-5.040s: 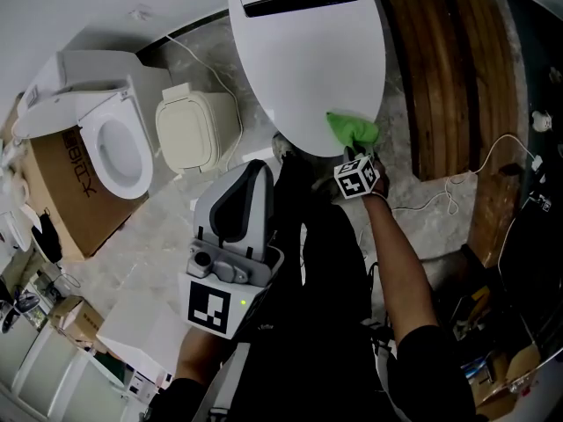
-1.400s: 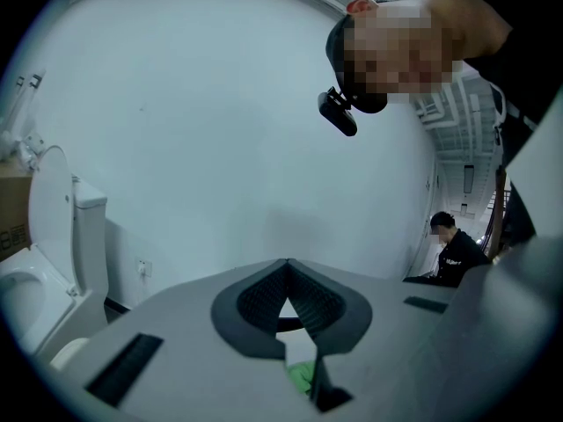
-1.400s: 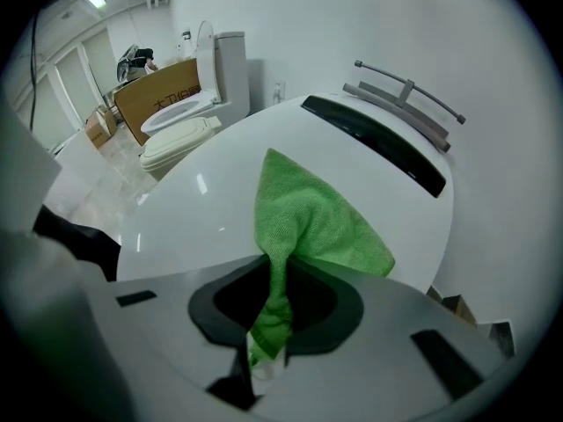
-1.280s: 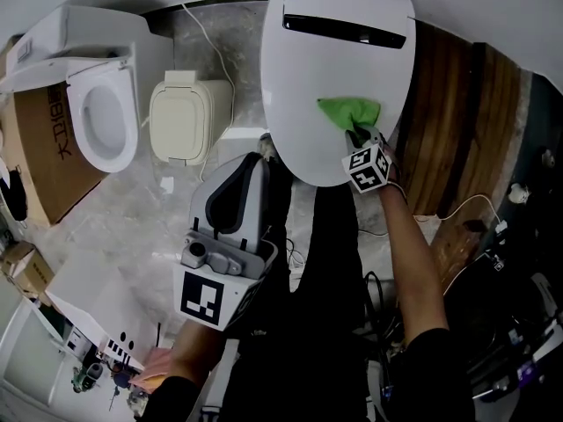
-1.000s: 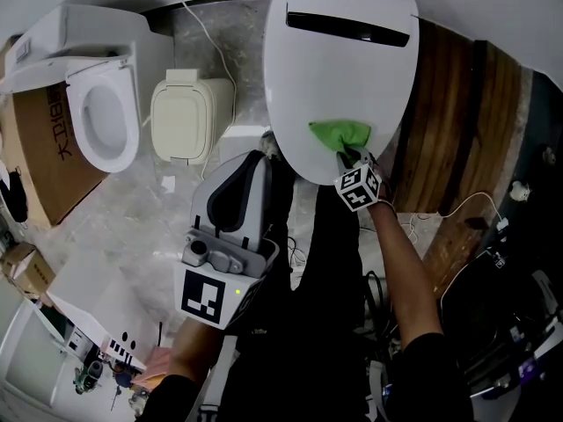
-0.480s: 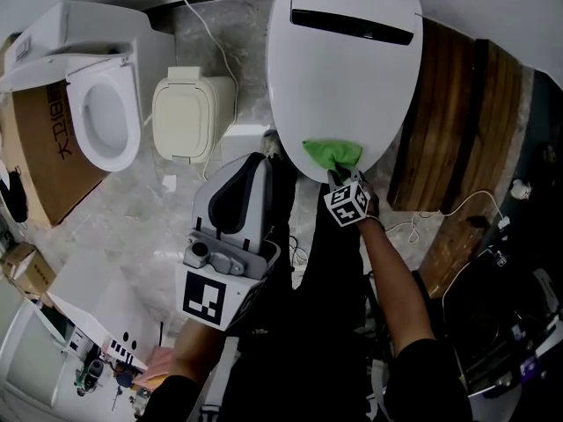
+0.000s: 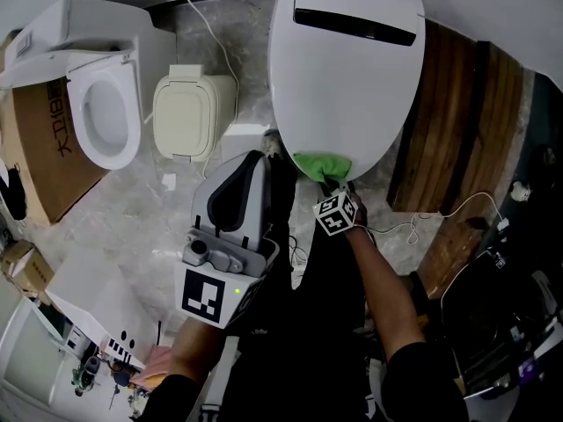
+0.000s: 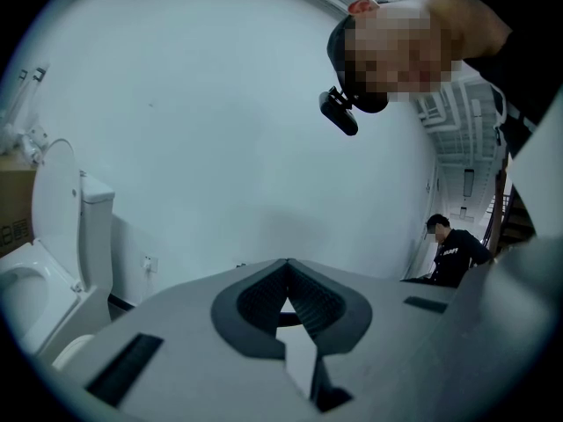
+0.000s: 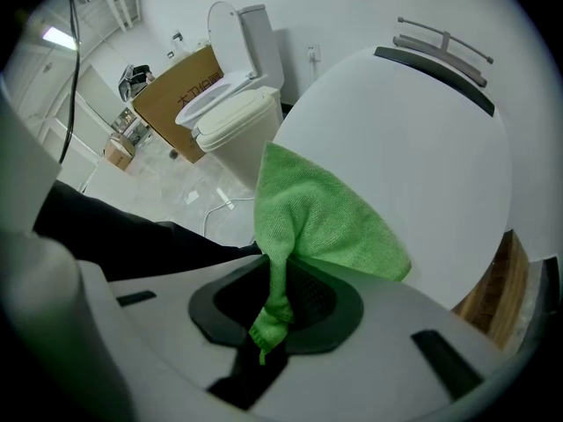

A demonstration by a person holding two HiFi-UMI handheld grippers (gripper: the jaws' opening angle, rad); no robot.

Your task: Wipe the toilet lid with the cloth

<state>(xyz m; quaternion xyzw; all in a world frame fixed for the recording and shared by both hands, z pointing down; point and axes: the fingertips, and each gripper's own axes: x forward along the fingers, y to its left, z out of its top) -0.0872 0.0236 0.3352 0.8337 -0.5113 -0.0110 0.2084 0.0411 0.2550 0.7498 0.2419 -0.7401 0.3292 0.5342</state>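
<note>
The white toilet lid (image 7: 343, 86) is closed and fills the upper middle of the head view; in the right gripper view the toilet lid (image 9: 422, 156) lies just ahead. A green cloth (image 7: 321, 164) rests on the lid's near edge. My right gripper (image 7: 334, 185) is shut on the green cloth (image 9: 317, 218), whose tail hangs between the jaws. My left gripper (image 7: 236, 202) is held low in front of the body, away from the lid. In the left gripper view the left gripper (image 8: 286, 301) points up at a white wall, jaws shut on nothing.
A second toilet (image 7: 101, 117) with its seat up stands at the left beside a cardboard box (image 7: 40, 156). A cream lidded bin (image 7: 189, 117) sits between the toilets. Wooden boards (image 7: 457, 121) lie right of the lid, with white cables (image 7: 440, 214) on the floor.
The right gripper has drawn the green cloth down the lid from its middle right to the near edge. The left gripper has stayed where it was.
</note>
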